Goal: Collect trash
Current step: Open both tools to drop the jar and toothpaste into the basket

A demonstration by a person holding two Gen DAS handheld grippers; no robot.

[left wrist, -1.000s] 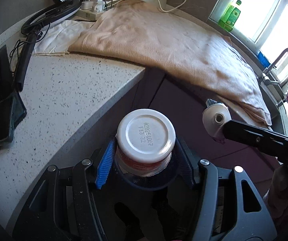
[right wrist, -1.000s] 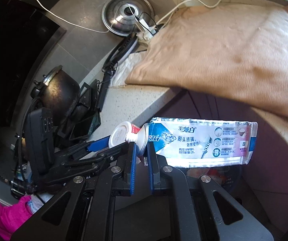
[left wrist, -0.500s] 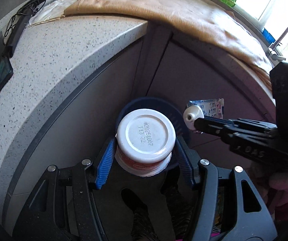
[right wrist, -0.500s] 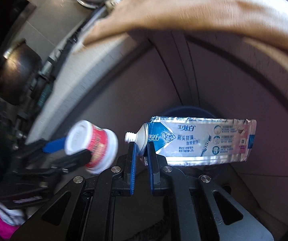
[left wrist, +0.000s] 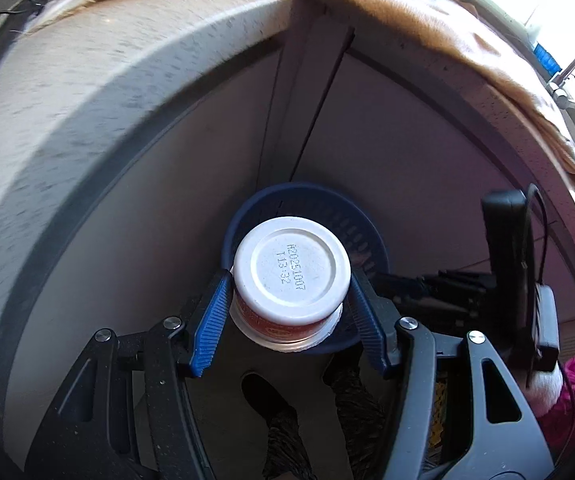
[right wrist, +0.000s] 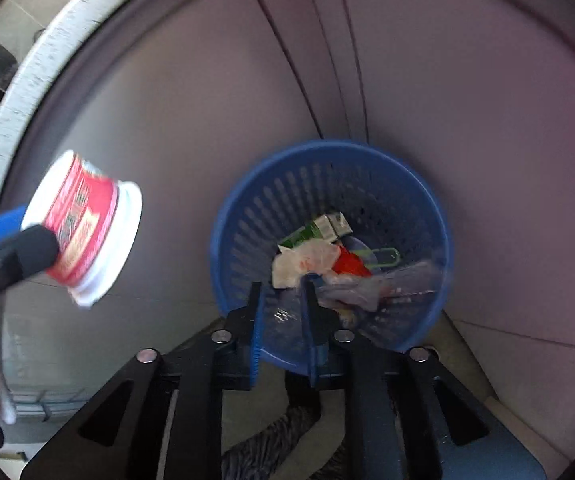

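counter (left wrist: 99, 92): runs overhead in both wrist views; a second ago its top was in sight, so both hands have dropped below its edge.
blue basket (right wrist: 427, 208): on the floor against the cabinet fronts, already holding scraps and a small carton.
yogurt cup (left wrist: 291, 264): base toward the camera, long axis along the fingers, straight above the blue basket's mouth; the coming drop turns on this.
left hand-held gripper (left wrist: 287, 296): pinching the yogurt cup by its sides, as it did a second ago.
right hand-held gripper (right wrist: 281, 320): nearer the basket, at its front rim; jaws opening, nothing between them.
toothpaste tube (right wrist: 371, 284): gone from the right jaws; a blurred shape in the basket is probably it.
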